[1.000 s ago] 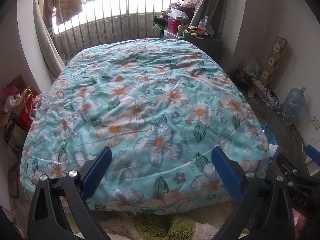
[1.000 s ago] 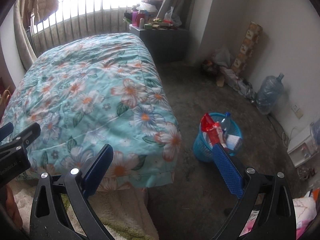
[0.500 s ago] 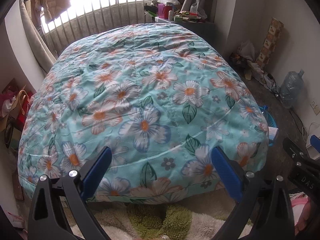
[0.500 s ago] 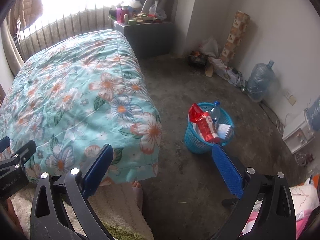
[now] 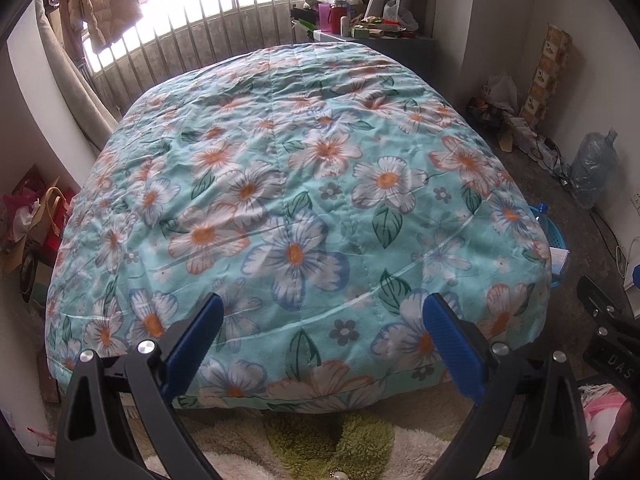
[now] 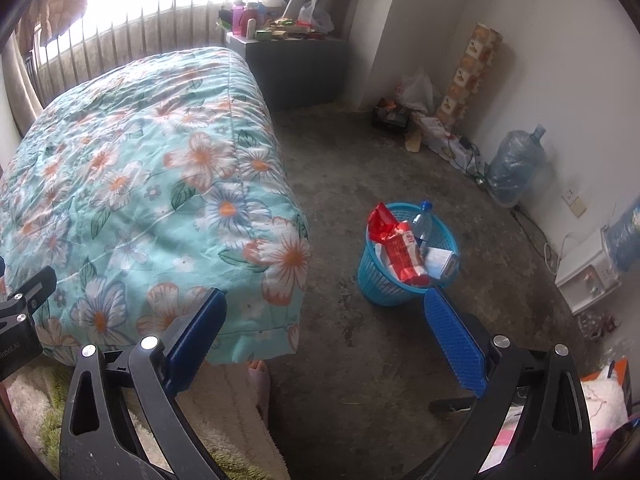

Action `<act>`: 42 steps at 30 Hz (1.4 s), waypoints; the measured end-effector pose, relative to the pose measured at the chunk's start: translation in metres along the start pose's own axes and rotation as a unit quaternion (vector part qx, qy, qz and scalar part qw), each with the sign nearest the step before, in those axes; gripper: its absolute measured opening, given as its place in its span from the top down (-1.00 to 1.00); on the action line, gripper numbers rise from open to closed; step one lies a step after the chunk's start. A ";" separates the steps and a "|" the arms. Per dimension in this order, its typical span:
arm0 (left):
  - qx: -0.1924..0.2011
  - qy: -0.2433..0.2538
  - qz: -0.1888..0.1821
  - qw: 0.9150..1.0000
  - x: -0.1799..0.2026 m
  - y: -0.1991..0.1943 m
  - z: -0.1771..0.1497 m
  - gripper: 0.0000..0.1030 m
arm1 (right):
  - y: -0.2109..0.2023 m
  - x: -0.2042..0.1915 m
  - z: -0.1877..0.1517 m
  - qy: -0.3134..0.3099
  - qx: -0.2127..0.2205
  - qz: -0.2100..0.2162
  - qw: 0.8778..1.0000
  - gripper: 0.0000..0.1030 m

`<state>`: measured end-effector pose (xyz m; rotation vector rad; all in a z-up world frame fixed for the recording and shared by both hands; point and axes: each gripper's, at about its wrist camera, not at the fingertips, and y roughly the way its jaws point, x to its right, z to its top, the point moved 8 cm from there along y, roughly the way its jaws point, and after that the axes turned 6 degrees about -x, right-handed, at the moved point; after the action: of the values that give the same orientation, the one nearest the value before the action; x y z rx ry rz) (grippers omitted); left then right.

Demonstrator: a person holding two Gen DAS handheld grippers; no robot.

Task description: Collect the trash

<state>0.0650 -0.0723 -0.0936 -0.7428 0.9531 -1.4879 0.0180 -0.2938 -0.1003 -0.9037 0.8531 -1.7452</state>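
Observation:
A blue plastic trash basket (image 6: 376,280) stands on the concrete floor right of the bed. It holds a red snack wrapper (image 6: 400,248), a clear bottle with a blue cap (image 6: 422,222) and a white box (image 6: 440,260). My right gripper (image 6: 324,320) is open and empty, held above the floor short of the basket. My left gripper (image 5: 322,322) is open and empty, facing the foot of the bed. The basket's rim (image 5: 554,228) peeks out behind the bed's right corner in the left wrist view.
A bed with a teal floral quilt (image 5: 300,200) fills the left wrist view. A shaggy rug (image 5: 320,444) lies at its foot. A large water jug (image 6: 512,168), cables, a cardboard tube (image 6: 468,76) and bags line the right wall. A cluttered grey cabinet (image 6: 296,64) stands by the window.
Both grippers have pulled back and risen from the bed and basket, so each looks smaller and farther. Both stay open and empty.

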 end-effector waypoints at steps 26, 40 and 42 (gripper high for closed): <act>-0.015 -0.015 -0.006 1.000 -0.011 0.003 -0.004 -0.90 | -0.003 -0.007 0.004 -0.010 0.000 0.005 1.000 -0.85; -0.018 -0.011 -0.008 1.000 -0.009 0.004 -0.006 -0.90 | -0.005 -0.006 0.004 -0.009 0.003 0.004 1.000 -0.85; -0.018 -0.011 -0.008 1.000 -0.010 0.004 -0.006 -0.90 | -0.004 -0.006 0.004 -0.008 0.002 0.003 1.000 -0.85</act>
<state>0.0628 -0.0619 -0.0990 -0.7934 0.9626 -1.4768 0.0210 -0.2872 -0.0960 -0.9101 0.8397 -1.7309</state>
